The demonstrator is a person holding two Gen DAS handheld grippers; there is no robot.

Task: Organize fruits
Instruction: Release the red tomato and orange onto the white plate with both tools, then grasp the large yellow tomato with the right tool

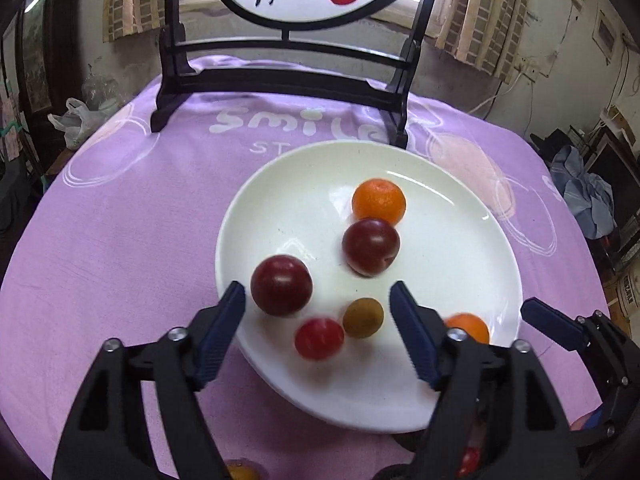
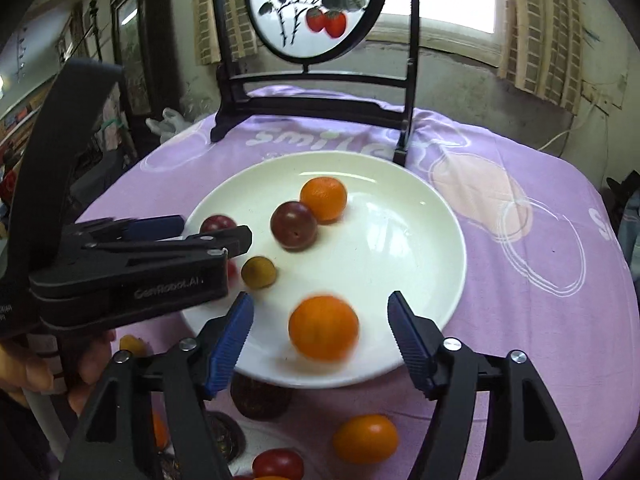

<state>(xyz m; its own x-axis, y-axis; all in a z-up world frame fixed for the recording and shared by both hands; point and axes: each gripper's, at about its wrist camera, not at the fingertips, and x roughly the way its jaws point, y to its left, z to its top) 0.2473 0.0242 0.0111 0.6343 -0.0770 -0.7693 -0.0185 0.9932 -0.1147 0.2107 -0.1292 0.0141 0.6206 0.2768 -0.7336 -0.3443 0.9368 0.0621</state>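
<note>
The shallow white ceramic plate [image 2: 420, 216] sits on the purple cloth-covered desk [image 1: 120, 240], in front of a dark wooden stand with a round painted screen [image 2: 316, 4]. It holds most of the fruit: a round orange mandarin at the back [image 2: 323, 198] touching a dark red plum [image 2: 294, 231], a second dark red plum [image 1: 281, 285] near the left rim, a small olive-brown round fruit [image 1: 363, 317], a bright red cherry tomato [image 1: 319, 338], and a blurred orange mandarin [image 2: 323, 328] near the front rim.

The left hand-held gripper [image 1: 318, 306] hangs wide open over the plate's near-left part, gripping nothing; the red tomato and olive fruit lie between its fingers. The right hand-held gripper [image 2: 320, 322] is equally wide open, empty, with the blurred mandarin framed between its fingers (the blur suggests it may be rolling).

More fruit lies off the plate on the near side: an oval orange fruit [image 2: 365, 438] and a red tomato [image 2: 278, 464].

These fruits are probably light, smooth-skinned and easily bruised, the tomatoes softest. Nearly spherical, they have no real long axis; only the oval orange fruit lies lengthwise left to right. I'd grip each across its widest middle, gently, since round skins may squirt free.
</note>
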